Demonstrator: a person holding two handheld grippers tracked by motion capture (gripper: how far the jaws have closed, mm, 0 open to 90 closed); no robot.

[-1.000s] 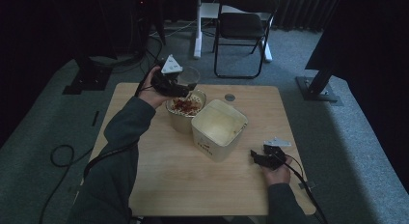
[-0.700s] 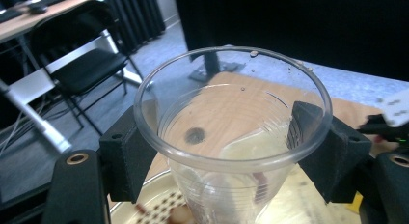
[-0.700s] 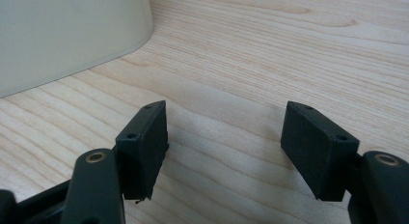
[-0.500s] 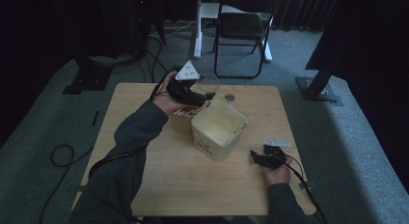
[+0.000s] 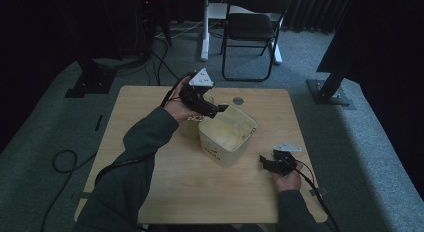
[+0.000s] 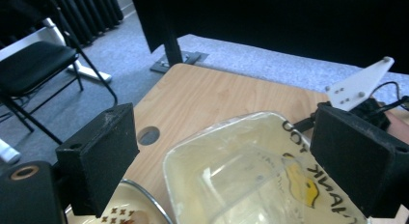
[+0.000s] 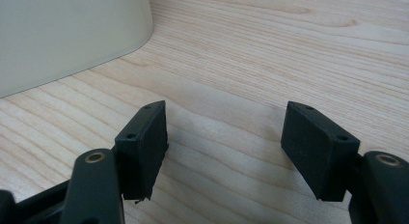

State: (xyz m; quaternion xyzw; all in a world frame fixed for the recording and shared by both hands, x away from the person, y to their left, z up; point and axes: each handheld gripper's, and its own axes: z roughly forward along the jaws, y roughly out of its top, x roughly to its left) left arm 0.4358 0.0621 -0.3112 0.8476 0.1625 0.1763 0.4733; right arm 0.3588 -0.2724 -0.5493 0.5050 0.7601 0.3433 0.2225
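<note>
Grippers [image 5: 220, 111], two; tub [image 5: 227, 134], one; bowl [image 6: 135, 207], one.

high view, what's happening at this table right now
A person works at a wooden table with a gripper in each hand. The left gripper hangs with open jaws over the near rim of a cream square tub, with a bowl just beside it. The right gripper rests open on the table, right of the tub.

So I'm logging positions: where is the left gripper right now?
In the high view the left gripper hangs open over the far-left rim of the cream tub, with the patterned bowl just beneath the hand.
</note>
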